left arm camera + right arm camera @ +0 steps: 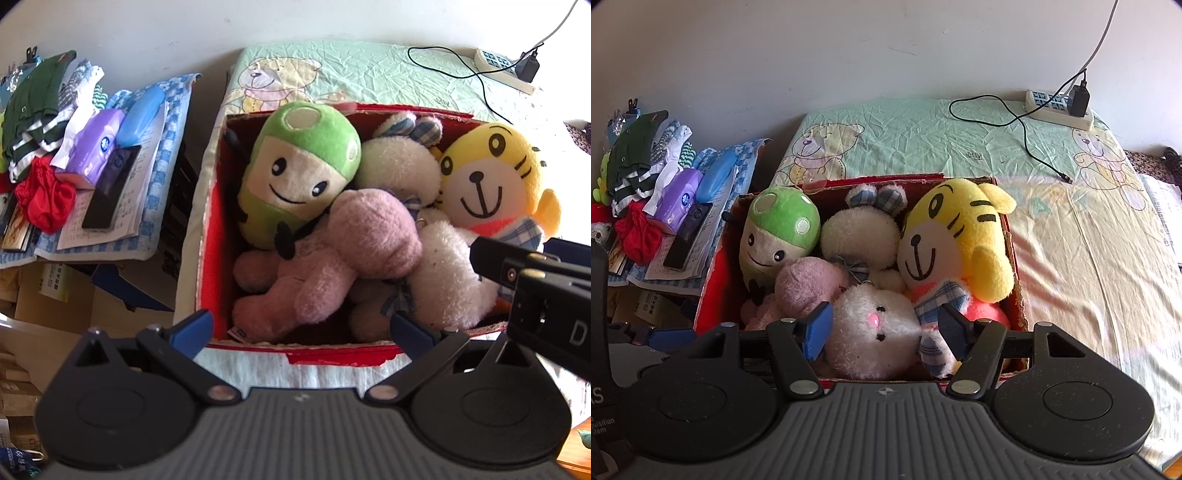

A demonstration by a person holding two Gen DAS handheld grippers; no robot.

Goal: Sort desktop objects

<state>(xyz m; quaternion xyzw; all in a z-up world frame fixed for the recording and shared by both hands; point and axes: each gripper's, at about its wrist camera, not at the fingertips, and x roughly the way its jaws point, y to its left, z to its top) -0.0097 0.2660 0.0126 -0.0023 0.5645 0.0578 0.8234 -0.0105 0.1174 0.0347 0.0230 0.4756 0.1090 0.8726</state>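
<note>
Five plush toys (green, pink, yellow tiger, two white) fill one red box (pixel 1015 258) ahead of both gaping, empty tongs: left tongs (pixel 301 330), right tongs (pixel 886 332).

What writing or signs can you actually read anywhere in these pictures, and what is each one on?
"D": white letter on the black tool body at the right edge of the left wrist view.
"S": white letter on the black device at the left edge of the right wrist view; the small print under it is cut off.
Purple tissue pack: round blue logo, unreadable.
Printed papers: too small.
Cardboard box label: blurred.
</note>
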